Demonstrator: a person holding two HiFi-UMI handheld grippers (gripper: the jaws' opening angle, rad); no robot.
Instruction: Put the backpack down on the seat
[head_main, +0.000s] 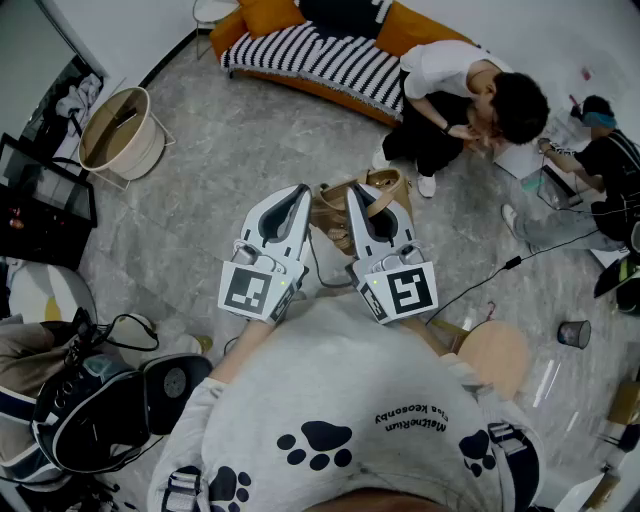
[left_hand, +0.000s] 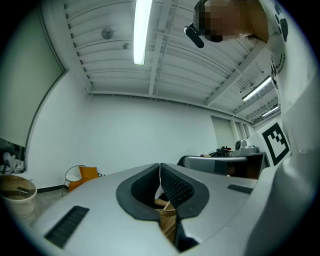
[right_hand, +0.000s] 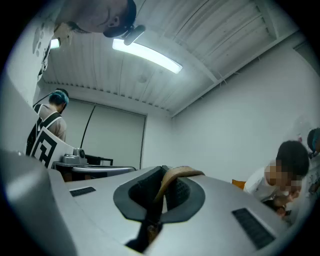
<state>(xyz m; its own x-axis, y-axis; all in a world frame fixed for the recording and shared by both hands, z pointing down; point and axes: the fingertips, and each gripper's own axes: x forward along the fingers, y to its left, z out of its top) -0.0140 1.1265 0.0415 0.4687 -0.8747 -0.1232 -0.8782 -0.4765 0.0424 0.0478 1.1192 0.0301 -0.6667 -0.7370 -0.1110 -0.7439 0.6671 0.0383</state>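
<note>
Tan backpack (head_main: 385, 188), left gripper (head_main: 303, 192) and right gripper (head_main: 352, 192) each clamped on a strap (right_hand: 176, 173) (jaws fully closed), round wooden seat (head_main: 497, 352) at 4 o'clock.

The left gripper (head_main: 302, 190) and right gripper (head_main: 351, 190) have smooth, matt, light-grey plastic shells. Their pads (left_hand: 176, 188) are black, rubbery-looking and finely ribbed. The tan backpack (head_main: 331, 208) looks like smooth leather or imitation leather with a faint sheen, and its narrow tan strap (right_hand: 176, 174) has the same finish.

In the head view, the grey stone-look floor (head_main: 230, 150) is polished and marbled. At twelve o'clock, the orange upholstered sofa (head_main: 408, 30) carries a black-and-white striped cloth throw (head_main: 320, 55). At six o'clock, the pale grey sweatshirt (head_main: 350, 400) is soft, matt knit cloth with black printed paw marks. The white ribbed ceiling (left_hand: 100, 60) looks like matt painted sheet metal.
</note>
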